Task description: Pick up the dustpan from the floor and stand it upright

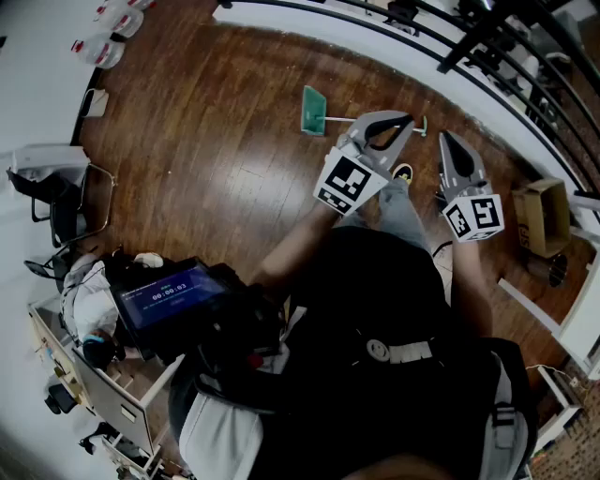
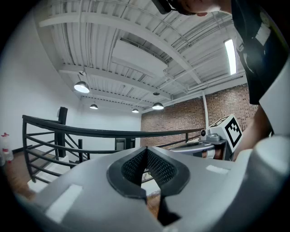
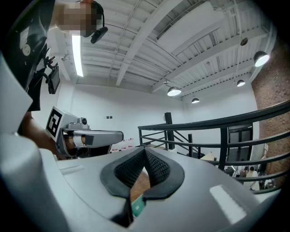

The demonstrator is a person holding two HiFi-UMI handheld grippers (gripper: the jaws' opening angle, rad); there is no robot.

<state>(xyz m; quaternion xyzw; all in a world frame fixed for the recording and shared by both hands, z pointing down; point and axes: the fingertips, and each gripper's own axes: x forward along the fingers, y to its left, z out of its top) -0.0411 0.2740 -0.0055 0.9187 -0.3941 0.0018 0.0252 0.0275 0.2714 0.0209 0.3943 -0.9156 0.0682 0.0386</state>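
A green dustpan (image 1: 313,110) lies flat on the wooden floor, its thin handle (image 1: 375,120) running right toward the railing. In the head view both grippers are held level above the floor, in front of the person's legs. My left gripper (image 1: 405,119) hangs over the handle end, fingertips together with nothing between them. My right gripper (image 1: 443,138) is just to its right, also shut and empty. In the right gripper view a sliver of the green dustpan (image 3: 137,206) shows below the shut jaws. The left gripper view looks out at the railing and ceiling, so the dustpan is out of sight there.
A black railing (image 1: 394,28) on a white ledge curves along the far side. A cardboard box (image 1: 541,217) sits on the floor at the right. Bottles (image 1: 108,37) stand at the top left. A chair (image 1: 56,192) and a desk with a lit screen (image 1: 167,294) are at the left.
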